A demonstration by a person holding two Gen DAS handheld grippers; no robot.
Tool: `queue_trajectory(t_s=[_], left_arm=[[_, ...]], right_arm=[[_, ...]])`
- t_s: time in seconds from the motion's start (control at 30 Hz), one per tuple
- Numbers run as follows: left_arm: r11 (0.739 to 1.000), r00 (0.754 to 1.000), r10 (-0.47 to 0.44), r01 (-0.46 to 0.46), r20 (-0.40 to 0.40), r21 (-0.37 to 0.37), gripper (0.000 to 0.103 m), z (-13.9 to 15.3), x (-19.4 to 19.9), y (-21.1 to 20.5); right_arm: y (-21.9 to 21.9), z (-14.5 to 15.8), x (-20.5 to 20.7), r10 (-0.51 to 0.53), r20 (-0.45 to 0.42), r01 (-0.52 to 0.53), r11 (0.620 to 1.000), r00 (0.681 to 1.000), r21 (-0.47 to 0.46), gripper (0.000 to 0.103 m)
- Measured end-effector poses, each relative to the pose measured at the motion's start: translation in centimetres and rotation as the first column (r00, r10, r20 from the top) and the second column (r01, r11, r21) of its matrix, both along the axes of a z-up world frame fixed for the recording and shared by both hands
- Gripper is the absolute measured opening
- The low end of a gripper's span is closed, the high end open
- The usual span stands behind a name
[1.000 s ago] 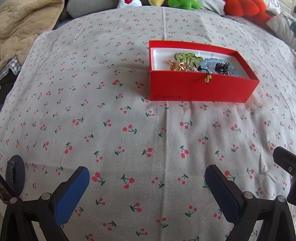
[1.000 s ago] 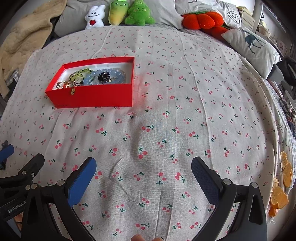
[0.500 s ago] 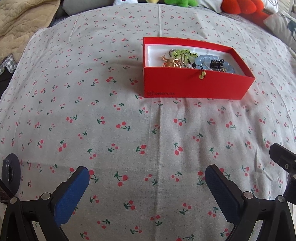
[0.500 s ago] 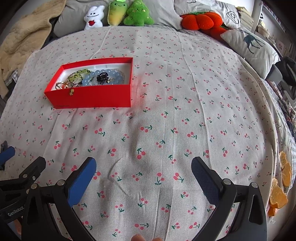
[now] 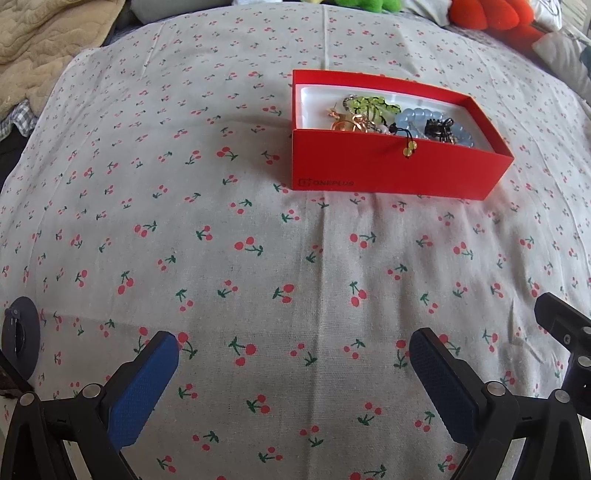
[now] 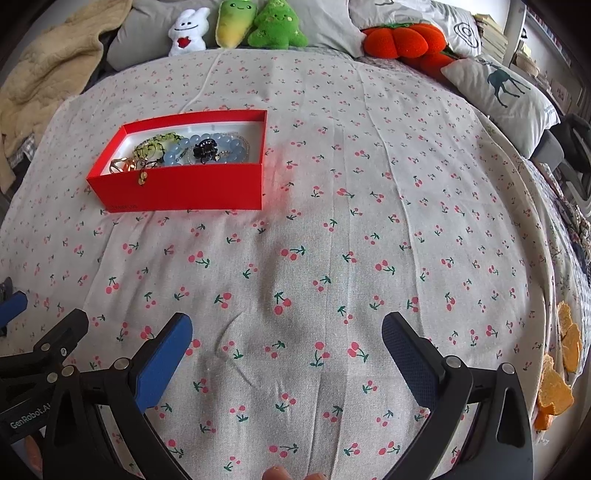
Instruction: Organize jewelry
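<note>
A red box (image 5: 391, 173) (image 6: 184, 188) rests on the cherry-print bedsheet (image 5: 221, 240) (image 6: 369, 240). Inside lie a green bead bracelet (image 5: 369, 105) (image 6: 153, 144), a pale blue bead bracelet (image 5: 417, 118) (image 6: 177, 153), a black hair claw (image 5: 437, 127) (image 6: 205, 149) and gold pieces (image 5: 347, 122) (image 6: 123, 164). A small yellow bead charm (image 5: 410, 148) hangs over the box's front wall. My left gripper (image 5: 293, 354) is open and well short of the box. Off to the box's right and nearer me, my right gripper (image 6: 286, 332) is open with nothing in it.
Plush toys (image 6: 236, 26) and an orange plush (image 6: 402, 38) line the far edge of the bed. A deer-print pillow (image 6: 506, 96) lies far right, a beige blanket (image 5: 48, 40) (image 6: 48, 70) far left. Orange scraps (image 6: 557, 373) lie off the right edge.
The left wrist view swayed slightly: the box rose in frame and then came back lower and a little larger. The right view hardly moved. Both grippers stayed open.
</note>
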State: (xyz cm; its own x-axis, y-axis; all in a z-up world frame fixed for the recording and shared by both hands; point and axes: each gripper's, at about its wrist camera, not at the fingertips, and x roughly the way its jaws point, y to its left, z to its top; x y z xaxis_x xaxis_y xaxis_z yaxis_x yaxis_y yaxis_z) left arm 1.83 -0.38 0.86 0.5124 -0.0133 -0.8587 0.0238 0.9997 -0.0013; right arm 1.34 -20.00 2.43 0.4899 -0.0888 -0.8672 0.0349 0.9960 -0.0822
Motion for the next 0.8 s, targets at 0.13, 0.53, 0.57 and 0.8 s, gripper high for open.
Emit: queue_trajectory(t_s=[0.13,0.53,0.57,0.8], left_arm=[[1.0,1.0,0.004,-0.004,-0.001,0.0,0.102,-0.01,0.03,0.07],[1.0,1.0,0.007,-0.007,-0.005,0.003,0.102,-0.11,0.1,0.11],[1.0,1.0,0.006,-0.006,-0.006,0.002,0.102,-0.11,0.1,0.1],[1.0,1.0,0.003,-0.003,-0.011,0.0,0.102,-0.16,0.07,0.01]], right_arm=[[0.01,-0.01,-0.03,0.0,0.0,0.0,1.0,1.0,-0.001,0.103],[0.03,-0.04,-0.06,-0.001,0.0,0.001,1.0,1.0,-0.002,0.103],[0.04,-0.04,-0.05,-0.001,0.0,0.001,1.0,1.0,-0.001,0.103],[0.09,-0.04,-0.06,-0.001,0.0,0.001,1.0,1.0,-0.001,0.103]])
